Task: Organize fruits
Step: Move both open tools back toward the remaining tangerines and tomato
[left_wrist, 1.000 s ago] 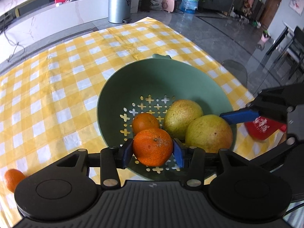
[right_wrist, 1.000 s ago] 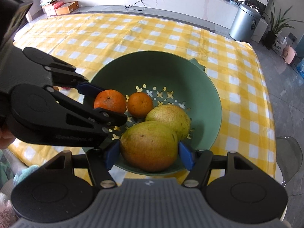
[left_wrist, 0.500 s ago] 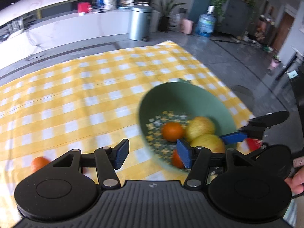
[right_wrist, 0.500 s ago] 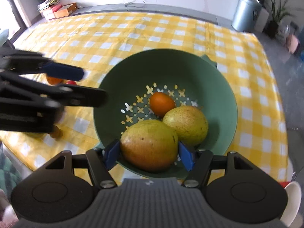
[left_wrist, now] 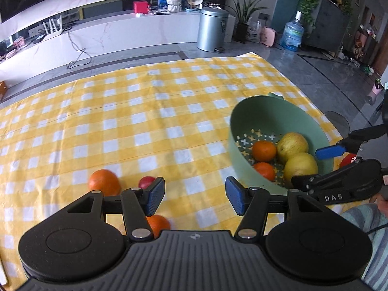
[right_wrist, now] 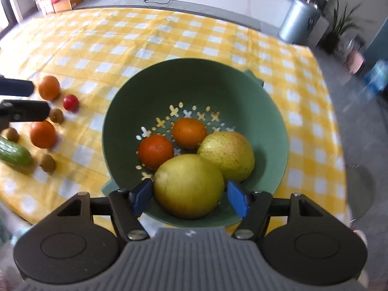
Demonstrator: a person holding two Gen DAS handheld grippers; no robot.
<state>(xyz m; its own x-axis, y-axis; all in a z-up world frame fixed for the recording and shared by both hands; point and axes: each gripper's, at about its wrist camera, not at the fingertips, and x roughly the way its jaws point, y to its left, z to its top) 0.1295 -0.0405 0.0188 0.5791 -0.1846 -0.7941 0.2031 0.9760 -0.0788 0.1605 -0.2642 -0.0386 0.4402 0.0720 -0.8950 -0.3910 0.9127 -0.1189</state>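
Note:
A green colander bowl (right_wrist: 194,84) (left_wrist: 266,118) holds two oranges (right_wrist: 156,151) (right_wrist: 189,132) and a yellow-green pear (right_wrist: 228,155). My right gripper (right_wrist: 189,197) is shut on a second pear (right_wrist: 189,184), low over the bowl's near wall. In the left wrist view that gripper (left_wrist: 305,166) flanks the same pear (left_wrist: 300,167). My left gripper (left_wrist: 195,194) stands open and empty over the checked cloth, left of the bowl. Close to its left finger lie a loose orange (left_wrist: 104,181) and a small red fruit (left_wrist: 145,181). Another orange (left_wrist: 157,224) is partly hidden under that finger.
Left of the bowl lie two oranges (right_wrist: 49,87) (right_wrist: 43,134), the red fruit (right_wrist: 71,102), three kiwis (right_wrist: 57,115) and a cucumber (right_wrist: 14,155). A red item (left_wrist: 348,160) sits right of the bowl. The table edge runs near the bowl's right side.
My left gripper let the orange go into the bowl, opened wider and swung left out of the bowl toward the loose fruit. The right gripper stayed over the bowl with the pear.

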